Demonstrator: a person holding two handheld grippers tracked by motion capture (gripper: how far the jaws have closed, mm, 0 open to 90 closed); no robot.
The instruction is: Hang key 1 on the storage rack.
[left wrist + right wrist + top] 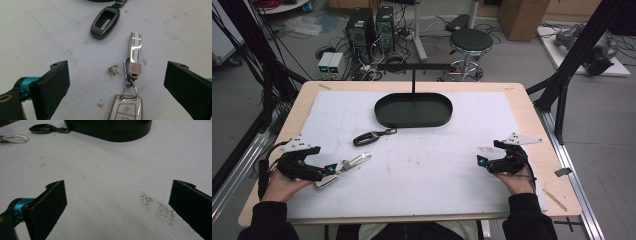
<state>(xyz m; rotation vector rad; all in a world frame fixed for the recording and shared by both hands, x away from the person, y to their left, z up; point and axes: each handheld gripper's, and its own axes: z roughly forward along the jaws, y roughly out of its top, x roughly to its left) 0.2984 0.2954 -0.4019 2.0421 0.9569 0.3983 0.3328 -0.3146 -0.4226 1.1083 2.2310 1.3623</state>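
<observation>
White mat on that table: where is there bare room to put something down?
The widest free patch of the white mat runs from the silver key fob across to the right claw, below the black oval tray. The mat's right part is free too. It is crowded at left, around the dark key fob and left claw.

the dark key fob [105, 22] reads "haval".

A lab — computer towers [371, 30] and tangled cables [272, 5] on the floor; cardboard boxes [522, 17] behind.
</observation>
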